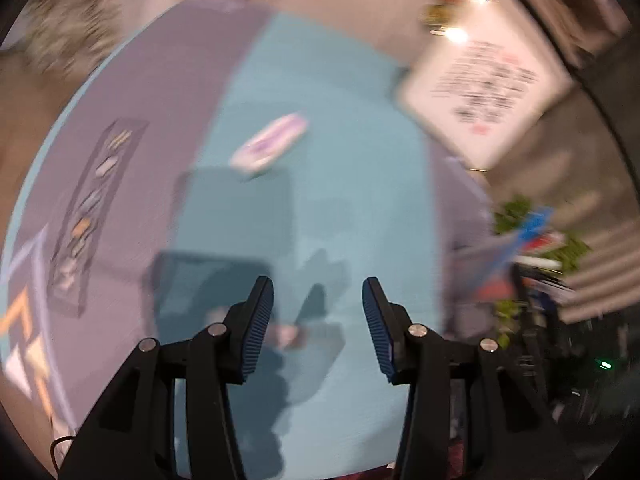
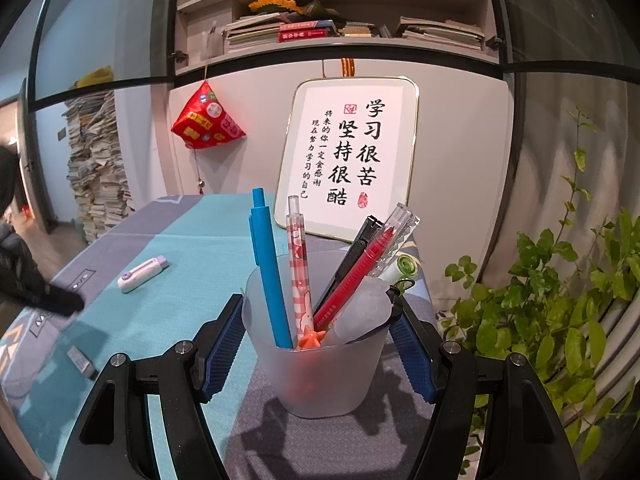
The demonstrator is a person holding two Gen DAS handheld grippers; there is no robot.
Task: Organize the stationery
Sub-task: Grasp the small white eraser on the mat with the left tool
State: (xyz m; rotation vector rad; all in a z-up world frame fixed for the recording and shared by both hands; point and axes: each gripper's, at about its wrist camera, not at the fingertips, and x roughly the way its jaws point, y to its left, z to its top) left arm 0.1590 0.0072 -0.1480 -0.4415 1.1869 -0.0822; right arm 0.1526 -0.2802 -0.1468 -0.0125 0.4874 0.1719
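While the right tool (image 2: 320, 344) clamps the frosted pen cup (image 2: 320, 360) on the worktop (image 2: 180, 248), the left tool (image 1: 318, 320) points steeply down, parted and empty; only its blurred view shows a patterned strip (image 1: 96, 208).

One frosted cup (image 2: 320, 376) stands at lower centre holding about six pens, while one white-and-purple correction tape (image 2: 143, 273) and one small eraser (image 2: 81, 361) lie at the left, one framed sign (image 2: 347, 156) behind.

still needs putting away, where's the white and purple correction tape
The correction tape lies on the teal cloth, left of the pen cup; in the left wrist view it lies ahead of the open left gripper.
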